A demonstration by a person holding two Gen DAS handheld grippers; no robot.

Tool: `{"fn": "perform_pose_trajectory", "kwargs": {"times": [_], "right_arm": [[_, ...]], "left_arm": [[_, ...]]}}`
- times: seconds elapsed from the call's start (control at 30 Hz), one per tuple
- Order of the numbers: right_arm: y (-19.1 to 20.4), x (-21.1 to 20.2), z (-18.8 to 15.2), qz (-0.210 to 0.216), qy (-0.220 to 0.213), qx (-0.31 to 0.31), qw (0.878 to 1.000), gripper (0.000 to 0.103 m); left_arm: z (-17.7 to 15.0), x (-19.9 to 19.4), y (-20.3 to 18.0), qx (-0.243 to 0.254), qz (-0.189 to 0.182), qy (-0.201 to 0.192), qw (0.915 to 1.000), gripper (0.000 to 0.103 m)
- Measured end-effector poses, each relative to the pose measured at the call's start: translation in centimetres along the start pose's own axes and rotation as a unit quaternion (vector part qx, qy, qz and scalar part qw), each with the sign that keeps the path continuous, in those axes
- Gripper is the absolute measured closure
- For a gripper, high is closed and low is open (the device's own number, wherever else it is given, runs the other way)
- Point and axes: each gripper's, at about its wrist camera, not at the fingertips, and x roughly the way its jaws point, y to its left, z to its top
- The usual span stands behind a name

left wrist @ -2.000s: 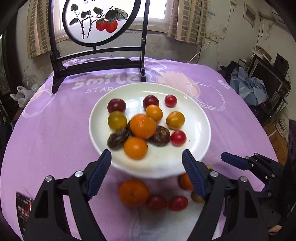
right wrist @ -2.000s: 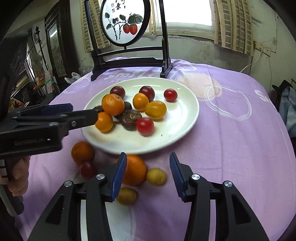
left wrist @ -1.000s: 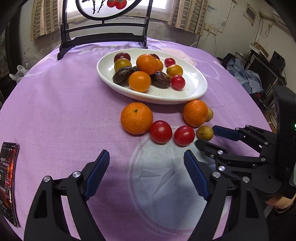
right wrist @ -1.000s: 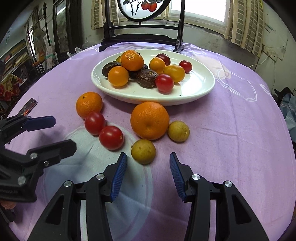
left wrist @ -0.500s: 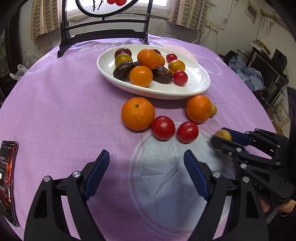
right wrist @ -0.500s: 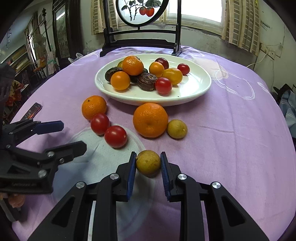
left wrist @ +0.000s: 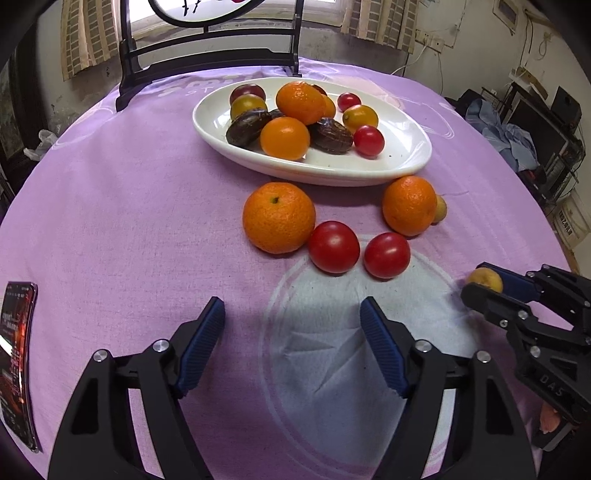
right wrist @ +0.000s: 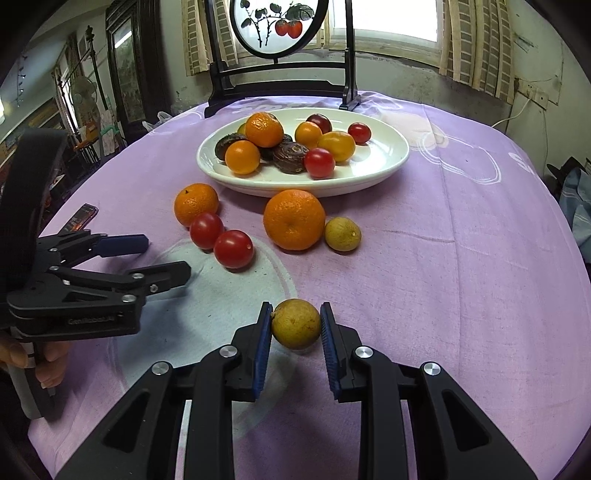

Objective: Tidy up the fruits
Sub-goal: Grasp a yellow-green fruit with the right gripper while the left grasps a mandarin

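My right gripper [right wrist: 295, 323] is shut on a small yellow-green fruit [right wrist: 295, 324] and holds it above the purple cloth; that fruit also shows in the left wrist view [left wrist: 484, 280]. My left gripper [left wrist: 291, 332] is open and empty, low over the cloth, short of two red tomatoes [left wrist: 334, 246] and an orange [left wrist: 279, 217]. A white plate [right wrist: 384, 162] with several oranges, tomatoes and dark fruits stands farther back. A second orange [right wrist: 294, 218] and another yellow-green fruit [right wrist: 342, 233] lie in front of the plate.
A dark wooden stand with a round painted screen [right wrist: 280, 26] stands behind the plate. A phone [left wrist: 16, 365] lies on the cloth at the far left. The round table edge [right wrist: 576, 236] falls away at the right.
My right gripper has closed on the yellow-green fruit, lifted it off the cloth and drawn it back from the other fruit. My left gripper stays open and has hardly moved.
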Motion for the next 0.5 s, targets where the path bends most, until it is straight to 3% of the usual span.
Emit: {"fn": "perform_pose_trajectory", "kwargs": {"times": [0.5], "right_arm": [[0.6,-0.3,-0.1,0.015,0.002,-0.007,1.0,0.077]], "left_arm": [[2.3,1.1,1.6,0.066,0.054,-0.012,0.9963,0.033]]}}
